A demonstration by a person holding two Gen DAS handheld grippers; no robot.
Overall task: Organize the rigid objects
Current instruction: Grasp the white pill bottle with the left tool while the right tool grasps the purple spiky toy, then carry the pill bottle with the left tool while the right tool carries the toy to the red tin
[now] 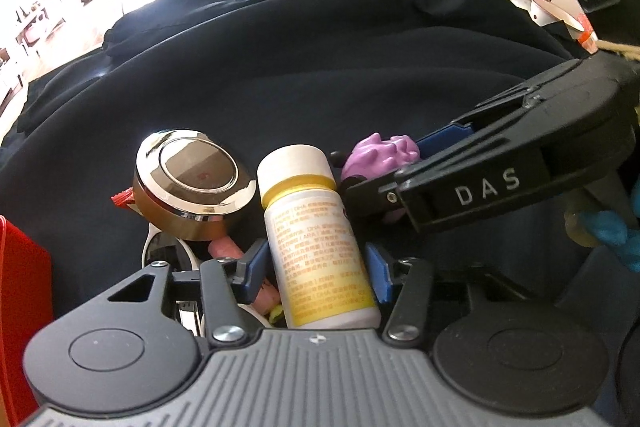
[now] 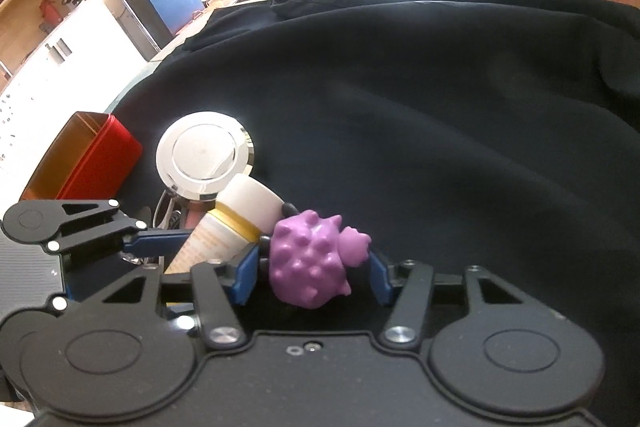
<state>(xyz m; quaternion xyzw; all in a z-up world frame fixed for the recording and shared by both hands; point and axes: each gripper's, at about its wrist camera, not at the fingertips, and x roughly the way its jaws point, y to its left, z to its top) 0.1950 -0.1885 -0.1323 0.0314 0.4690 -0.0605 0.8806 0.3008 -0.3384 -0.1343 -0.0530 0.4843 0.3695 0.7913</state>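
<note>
White letters "DAS" on the black right gripper (image 1: 404, 163).

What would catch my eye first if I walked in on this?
Probably the purple spiky toy, bright against the dark cloth and sitting between the right claw's blue fingers. Just left of it, the left claw straddles a white bottle with a yellow label, beside a shiny round metal tin.
</note>
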